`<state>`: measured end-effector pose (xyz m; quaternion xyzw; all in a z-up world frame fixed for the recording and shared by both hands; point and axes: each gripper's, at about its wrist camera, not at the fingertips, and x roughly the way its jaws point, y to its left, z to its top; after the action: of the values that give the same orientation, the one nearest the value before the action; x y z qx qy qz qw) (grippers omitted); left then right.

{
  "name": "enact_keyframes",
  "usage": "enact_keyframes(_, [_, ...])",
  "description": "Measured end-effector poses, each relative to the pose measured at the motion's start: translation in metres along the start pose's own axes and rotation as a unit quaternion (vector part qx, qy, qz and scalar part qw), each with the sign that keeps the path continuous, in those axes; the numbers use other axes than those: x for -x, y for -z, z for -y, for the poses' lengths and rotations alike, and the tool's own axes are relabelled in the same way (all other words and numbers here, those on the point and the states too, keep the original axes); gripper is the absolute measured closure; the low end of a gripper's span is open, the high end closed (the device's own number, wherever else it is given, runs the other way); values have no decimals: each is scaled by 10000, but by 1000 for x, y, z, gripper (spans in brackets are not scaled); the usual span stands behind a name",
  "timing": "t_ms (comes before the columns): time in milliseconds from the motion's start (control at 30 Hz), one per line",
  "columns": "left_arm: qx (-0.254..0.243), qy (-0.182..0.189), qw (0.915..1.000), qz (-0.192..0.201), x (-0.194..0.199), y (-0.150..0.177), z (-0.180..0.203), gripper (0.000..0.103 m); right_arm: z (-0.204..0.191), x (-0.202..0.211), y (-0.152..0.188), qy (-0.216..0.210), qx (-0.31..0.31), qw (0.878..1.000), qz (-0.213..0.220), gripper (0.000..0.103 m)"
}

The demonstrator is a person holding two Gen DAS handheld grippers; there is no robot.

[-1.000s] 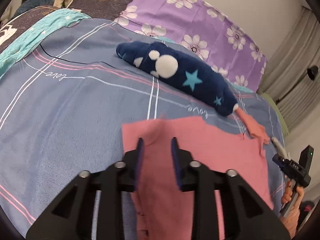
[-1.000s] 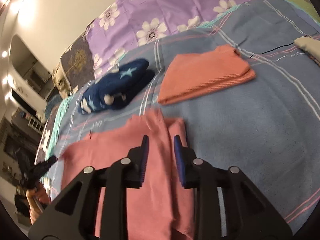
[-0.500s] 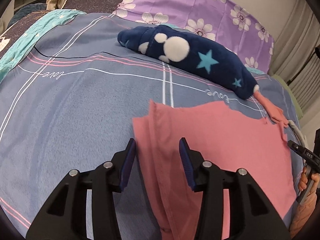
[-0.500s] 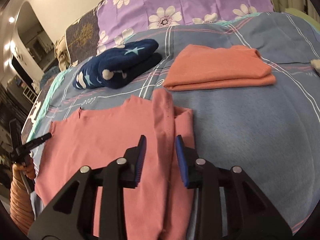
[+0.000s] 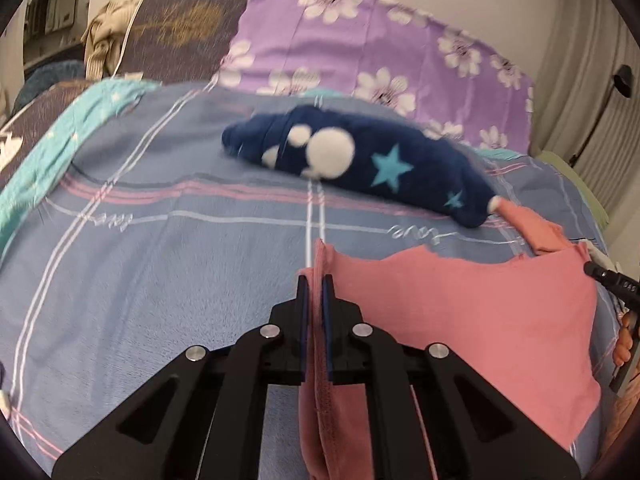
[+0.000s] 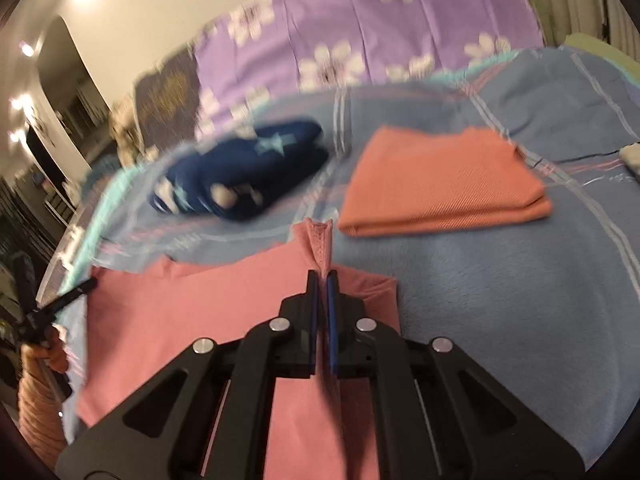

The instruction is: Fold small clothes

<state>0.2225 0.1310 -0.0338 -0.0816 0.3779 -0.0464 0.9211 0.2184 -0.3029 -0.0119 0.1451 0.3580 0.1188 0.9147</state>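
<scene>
You are pinching the pink garment [image 5: 460,312] with both tools. Your left gripper [image 5: 315,292] is closed down to a sliver, with a bunched edge of cloth standing up between its fingers; your right gripper [image 6: 322,292] is clamped just as tightly on the opposite edge, a ridge of fabric poking out ahead of its tips. The rest of the garment is spreading flat on the blue bedspread [image 5: 160,272] between the two tools, to the right of your left one and to the left of your right one. Ahead of both, a navy bundle [image 5: 360,164] is lying well beyond the cloth, and ahead-right of your right gripper an orange folded piece [image 6: 440,188] is sitting near it. This knit looks thin, light and floppy, so it is likely sagging wherever unsupported; keep gripping doubled hem edges near the corners, not single layers.
</scene>
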Motion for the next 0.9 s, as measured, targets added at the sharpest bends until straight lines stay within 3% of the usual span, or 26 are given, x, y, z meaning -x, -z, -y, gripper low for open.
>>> enact_keyframes(133, [-210,23,9997,138,9,-9,13,97,0,20,-9,13,22,9997,259,99])
enact_keyframes(267, [-218,-31,9997,113,-9,-22,23,97,8,-2,-22,309,-141,9992,207,99])
enact_keyframes(367, [-341,-379,9986,-133,-40,-21,25,97,20,-38,-22,539,-230,9981,-201,98])
enact_keyframes(467, [-221,-396,9982,-381,-53,-9,15,94,30,-52,-4,583,-351,9960,-572,92])
enact_keyframes(567, [-164,-205,9994,-224,-30,1,4,77,32,-34,14,632,-116,9967,-499,78])
enact_keyframes(667, [-181,-144,9997,-10,6,14,-4,68,38,-7,34,543,-73,9973,-487,77])
enact_keyframes(800, [-158,-27,9999,54,38,38,-8,67,42,22,58,420,-109,9978,-496,76])
enact_keyframes(900, [59,521,9986,-118,59,70,-7,67,38,45,80,204,-179,9984,-503,75])
